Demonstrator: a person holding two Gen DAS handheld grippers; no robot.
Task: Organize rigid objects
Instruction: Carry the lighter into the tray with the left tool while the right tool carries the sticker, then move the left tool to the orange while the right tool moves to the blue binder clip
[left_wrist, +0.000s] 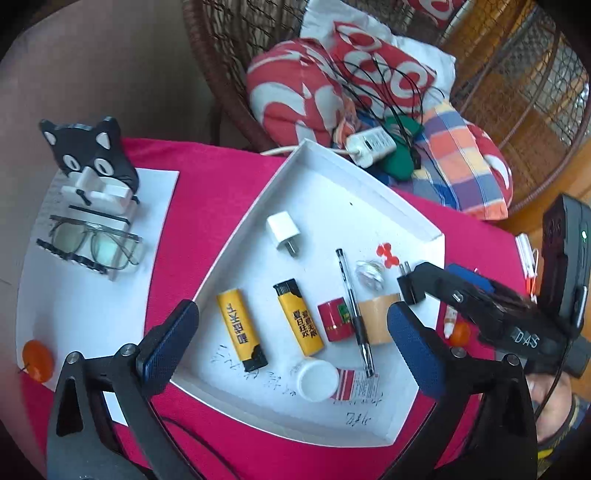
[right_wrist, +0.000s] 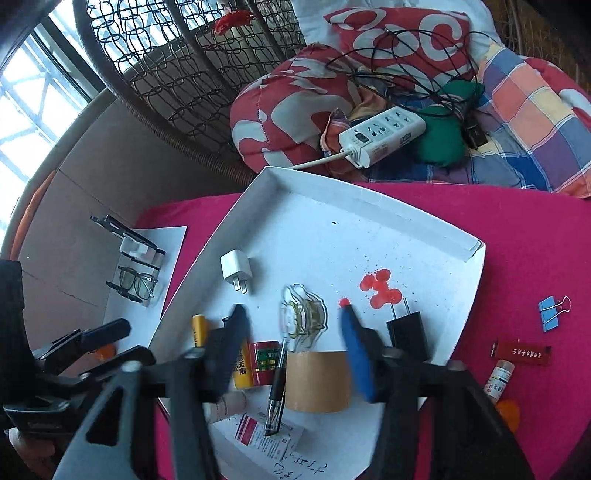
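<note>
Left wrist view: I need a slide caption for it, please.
Open left hand-held gripper above a white tray holding two yellow lighters, a pen and tape.

The right tongs (left_wrist: 410, 291) carry the white letters "DAS" along their black body, plain in the left wrist view. The nearer yellow lighter (left_wrist: 242, 329) bears large black Chinese characters down its side, too skewed to make out. The second yellow lighter (left_wrist: 300, 320) has two rows of black characters that seem to read 夏日狂欢 and 爱意无限. The small red tin (left_wrist: 334, 320) has a green label, the medicine box (right_wrist: 264, 437) fine print, the white tray (left_wrist: 402, 206) handwritten scrawl near its front edge and the red strip (right_wrist: 521, 352) pale characters, all illegible.
</note>
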